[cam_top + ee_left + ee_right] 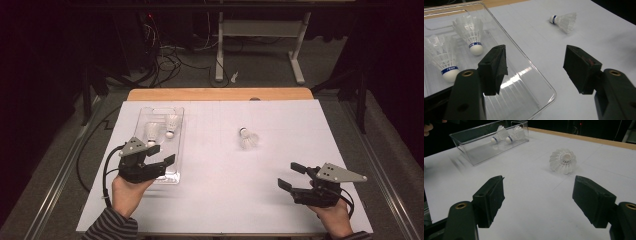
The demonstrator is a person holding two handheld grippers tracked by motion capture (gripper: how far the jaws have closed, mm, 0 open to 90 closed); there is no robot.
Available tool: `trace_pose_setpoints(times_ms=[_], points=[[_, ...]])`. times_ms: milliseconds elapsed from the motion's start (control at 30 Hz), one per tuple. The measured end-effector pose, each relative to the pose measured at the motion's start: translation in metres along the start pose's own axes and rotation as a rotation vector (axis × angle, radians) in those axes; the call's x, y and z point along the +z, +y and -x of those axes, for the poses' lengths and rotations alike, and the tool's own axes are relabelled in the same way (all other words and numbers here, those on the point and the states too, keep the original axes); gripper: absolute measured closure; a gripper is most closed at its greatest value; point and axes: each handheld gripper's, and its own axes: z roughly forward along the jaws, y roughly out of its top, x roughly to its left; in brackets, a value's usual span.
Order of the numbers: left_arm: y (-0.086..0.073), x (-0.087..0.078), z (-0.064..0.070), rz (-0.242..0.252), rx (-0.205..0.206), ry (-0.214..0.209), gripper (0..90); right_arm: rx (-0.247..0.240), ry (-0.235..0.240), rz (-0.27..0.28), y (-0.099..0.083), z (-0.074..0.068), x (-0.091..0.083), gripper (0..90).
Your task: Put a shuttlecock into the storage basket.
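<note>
High view: both hand-held grippers (161, 154) (288, 176) low, agape.

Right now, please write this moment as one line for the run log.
left hand-held gripper: open, over clear tray | right hand-held gripper: open, empty | tray: two shuttlecocks | table: one shuttlecock lying loose
</note>
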Motion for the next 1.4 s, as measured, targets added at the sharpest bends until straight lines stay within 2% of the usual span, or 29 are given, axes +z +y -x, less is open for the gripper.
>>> trace_pose_setpoints(times_ms=[667,1400], points=[[-0.014,-0.002,0.01,-0.022,0.0,-0.051,35.7,0.0,0.0,-0.001,0.0,0.001,0.0,26.0],[-0.029,0.0,0.025,-0.06,0.022,-0.12,35.5,-0.001,-0.002,-0.002,0.0,0.001,0.0,26.0]])
